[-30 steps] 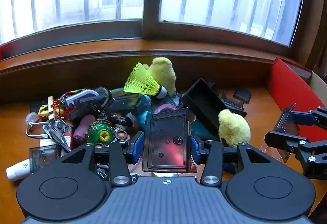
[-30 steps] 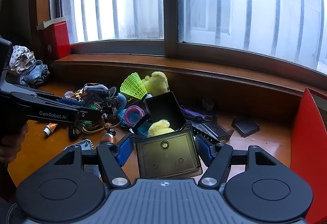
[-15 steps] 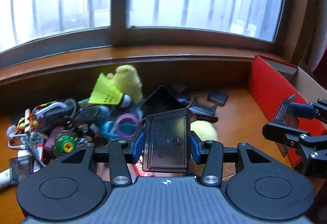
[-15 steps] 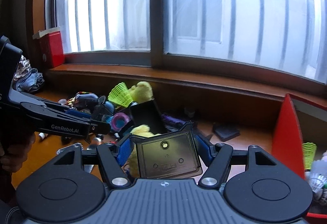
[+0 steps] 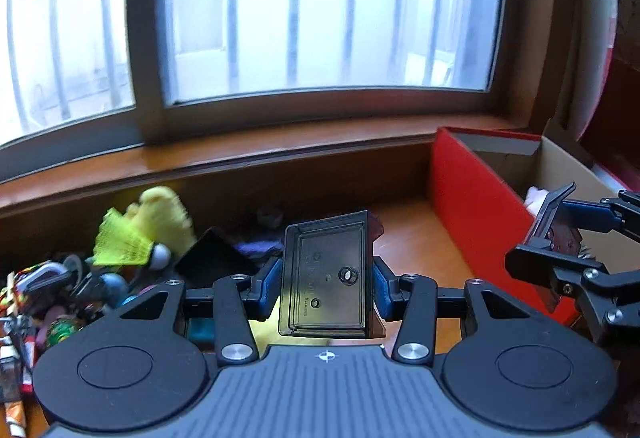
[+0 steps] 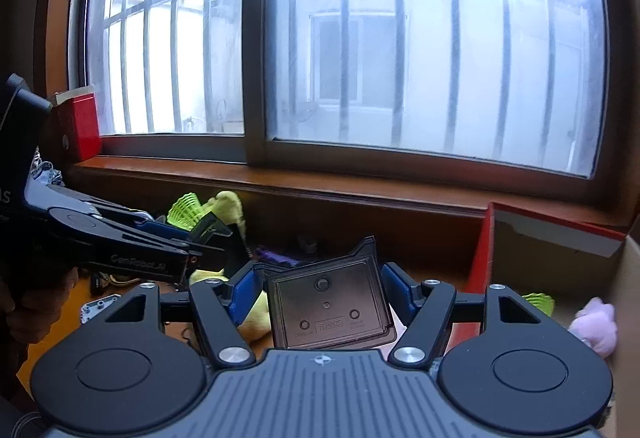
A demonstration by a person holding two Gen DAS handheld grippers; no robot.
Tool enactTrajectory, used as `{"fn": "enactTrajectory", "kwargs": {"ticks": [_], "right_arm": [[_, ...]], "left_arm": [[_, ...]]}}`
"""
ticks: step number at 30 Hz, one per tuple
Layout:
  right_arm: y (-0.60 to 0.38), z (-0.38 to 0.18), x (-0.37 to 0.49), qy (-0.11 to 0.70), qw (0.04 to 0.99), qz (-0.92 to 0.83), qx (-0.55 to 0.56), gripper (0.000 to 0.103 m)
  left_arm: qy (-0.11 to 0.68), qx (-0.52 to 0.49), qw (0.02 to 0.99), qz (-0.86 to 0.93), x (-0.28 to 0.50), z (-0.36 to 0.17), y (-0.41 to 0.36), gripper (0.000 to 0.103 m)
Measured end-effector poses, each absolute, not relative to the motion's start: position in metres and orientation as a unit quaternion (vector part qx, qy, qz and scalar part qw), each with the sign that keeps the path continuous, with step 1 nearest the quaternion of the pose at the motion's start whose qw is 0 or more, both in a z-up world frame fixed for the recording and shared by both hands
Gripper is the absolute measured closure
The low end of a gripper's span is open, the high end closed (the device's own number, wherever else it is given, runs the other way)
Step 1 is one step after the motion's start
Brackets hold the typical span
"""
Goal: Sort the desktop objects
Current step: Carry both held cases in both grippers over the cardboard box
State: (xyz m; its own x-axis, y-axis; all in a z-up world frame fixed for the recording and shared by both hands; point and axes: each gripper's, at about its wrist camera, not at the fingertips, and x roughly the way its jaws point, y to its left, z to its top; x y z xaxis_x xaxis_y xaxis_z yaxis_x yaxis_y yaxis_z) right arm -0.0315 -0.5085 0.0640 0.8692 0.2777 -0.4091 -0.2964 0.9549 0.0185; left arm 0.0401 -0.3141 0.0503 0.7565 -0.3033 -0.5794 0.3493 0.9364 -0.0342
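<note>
Black plastic trays fill both tools. The left gripper (image 5: 326,288) pinches a small black tray (image 5: 326,278) between its blue pads, holding it upright above the desk (image 5: 408,238). The right gripper (image 6: 326,296) clamps a second dark tray (image 6: 328,304) the same way, and in the left view it hangs right at the near wall of the red cardboard box (image 5: 472,206).

That box stands open at the right end of the desk; the right view shows a pink soft toy (image 6: 596,322) and a green shuttlecock (image 6: 538,302) lying inside. A pile (image 5: 100,278) of loose things sits well to the left, with another green shuttlecock (image 5: 124,244) and a yellow plush chick (image 5: 164,214) on top.

Judging by this, the step in hand is the carry of both trays toward the box. The next move calls for bringing each tray over the rim, clear of the wall, then spreading the fingers so it drops inside without landing on the other tool.
</note>
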Motion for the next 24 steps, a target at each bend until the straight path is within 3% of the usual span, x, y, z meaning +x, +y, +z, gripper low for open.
{"fn": "enactTrajectory", "kwargs": {"ticks": [24], "right_arm": [[-0.646, 0.072, -0.041, 0.176, 0.983, 0.054, 0.015, 0.035]], "left_arm": [[0.273, 0.081, 0.916, -0.283, 0.061, 0.080, -0.472, 0.056]]}}
